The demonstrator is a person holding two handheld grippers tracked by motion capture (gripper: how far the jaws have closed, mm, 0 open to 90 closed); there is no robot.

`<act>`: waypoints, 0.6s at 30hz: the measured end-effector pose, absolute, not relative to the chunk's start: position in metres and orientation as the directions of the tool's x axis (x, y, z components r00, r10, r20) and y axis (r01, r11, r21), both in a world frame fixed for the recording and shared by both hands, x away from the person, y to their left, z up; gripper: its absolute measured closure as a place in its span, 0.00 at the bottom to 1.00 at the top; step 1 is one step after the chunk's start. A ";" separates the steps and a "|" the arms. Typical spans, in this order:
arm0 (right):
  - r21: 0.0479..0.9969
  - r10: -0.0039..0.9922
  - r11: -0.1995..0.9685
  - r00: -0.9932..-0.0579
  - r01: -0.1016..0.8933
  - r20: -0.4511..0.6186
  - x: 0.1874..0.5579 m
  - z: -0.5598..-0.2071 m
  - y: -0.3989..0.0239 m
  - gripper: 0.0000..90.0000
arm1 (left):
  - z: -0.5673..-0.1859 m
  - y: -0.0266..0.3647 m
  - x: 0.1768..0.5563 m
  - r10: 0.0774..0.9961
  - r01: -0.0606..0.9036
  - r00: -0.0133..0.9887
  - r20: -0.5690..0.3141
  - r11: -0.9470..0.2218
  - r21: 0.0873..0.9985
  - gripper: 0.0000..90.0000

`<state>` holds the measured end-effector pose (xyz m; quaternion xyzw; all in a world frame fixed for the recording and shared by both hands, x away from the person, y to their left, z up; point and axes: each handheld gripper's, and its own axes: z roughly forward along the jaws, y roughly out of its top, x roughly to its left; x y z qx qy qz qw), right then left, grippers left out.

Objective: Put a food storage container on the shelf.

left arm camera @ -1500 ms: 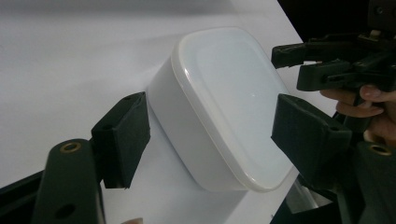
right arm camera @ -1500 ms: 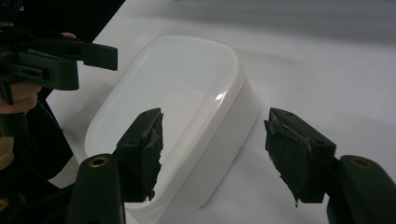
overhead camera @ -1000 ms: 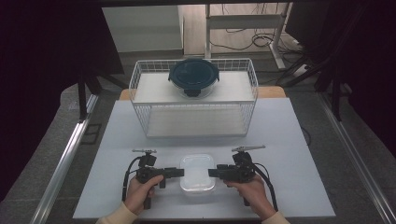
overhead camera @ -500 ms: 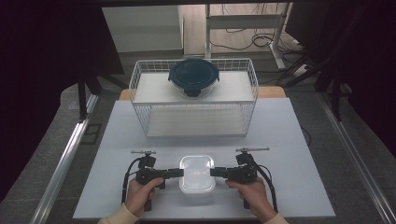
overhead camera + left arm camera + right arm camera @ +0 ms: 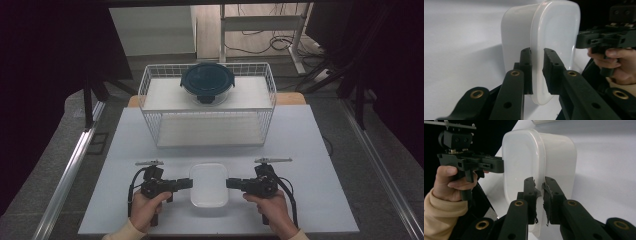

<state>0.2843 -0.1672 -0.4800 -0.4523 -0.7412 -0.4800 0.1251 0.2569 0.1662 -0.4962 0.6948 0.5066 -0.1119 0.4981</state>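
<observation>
A white lidded plastic container (image 5: 209,184) sits near the table's front edge, between my two grippers. My left gripper (image 5: 189,183) comes in from its left side. In the left gripper view, the pads of that gripper (image 5: 537,72) pinch the container's (image 5: 554,32) protruding rim. My right gripper (image 5: 229,183) meets the opposite side, and its worn pads (image 5: 539,202) press on the rim of the container (image 5: 521,157) too. Both pairs of jaws have just been closing on that rim. Each hand wraps its gripper's handle.
A white wire basket (image 5: 207,111) stands at the back of the white table (image 5: 310,150). A round container with a dark blue lid (image 5: 207,80) rests on the basket's upper shelf. A metal rail runs along each side of the table.
Both pairs of jaws have closed onto the white container's rim. The hands have stayed in place.
</observation>
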 end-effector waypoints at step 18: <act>0.680 0.514 0.150 -0.644 0.717 0.566 0.281 -0.457 -0.168 0.90 | -0.470 0.168 0.252 0.598 0.757 0.525 -0.606 -0.002 0.654 0.87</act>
